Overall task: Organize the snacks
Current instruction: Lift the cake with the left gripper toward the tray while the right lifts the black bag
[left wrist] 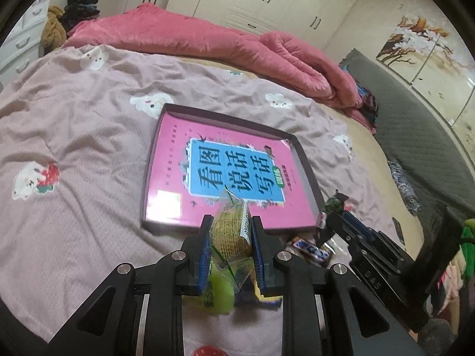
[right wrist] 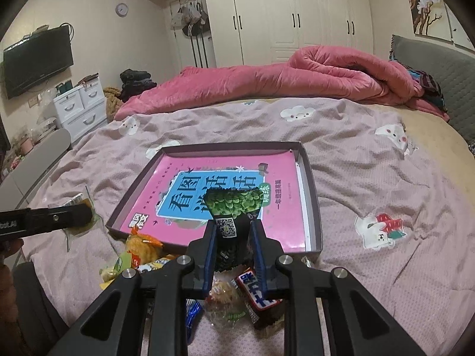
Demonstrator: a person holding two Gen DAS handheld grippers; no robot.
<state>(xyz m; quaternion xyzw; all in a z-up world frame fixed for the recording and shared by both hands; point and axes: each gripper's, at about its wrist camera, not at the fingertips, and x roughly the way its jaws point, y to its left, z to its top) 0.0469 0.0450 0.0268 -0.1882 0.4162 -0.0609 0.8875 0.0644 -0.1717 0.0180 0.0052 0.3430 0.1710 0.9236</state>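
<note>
A shallow dark-rimmed box [left wrist: 305, 163] [right wrist: 315, 204] with a pink book lying flat inside it rests on the bedspread. My left gripper [left wrist: 229, 222] is shut on a clear pack of yellowish biscuits [left wrist: 230, 231], held just above the box's near edge. My right gripper [right wrist: 233, 227] is shut on a black packet with green beans printed on it [right wrist: 234, 204], raised over the box's near side. A pile of loose snacks lies under both grippers: an orange pack [right wrist: 142, 243], a chocolate bar [right wrist: 255, 290] [left wrist: 311, 250] and a green pack [left wrist: 219, 296].
A rolled pink quilt [right wrist: 297, 80] lies across the far side of the bed. A grey headboard [right wrist: 439, 68] stands at the right, white drawers [right wrist: 80, 106] and a wall TV [right wrist: 38, 59] at the left. White wardrobes [right wrist: 297, 14] line the back wall.
</note>
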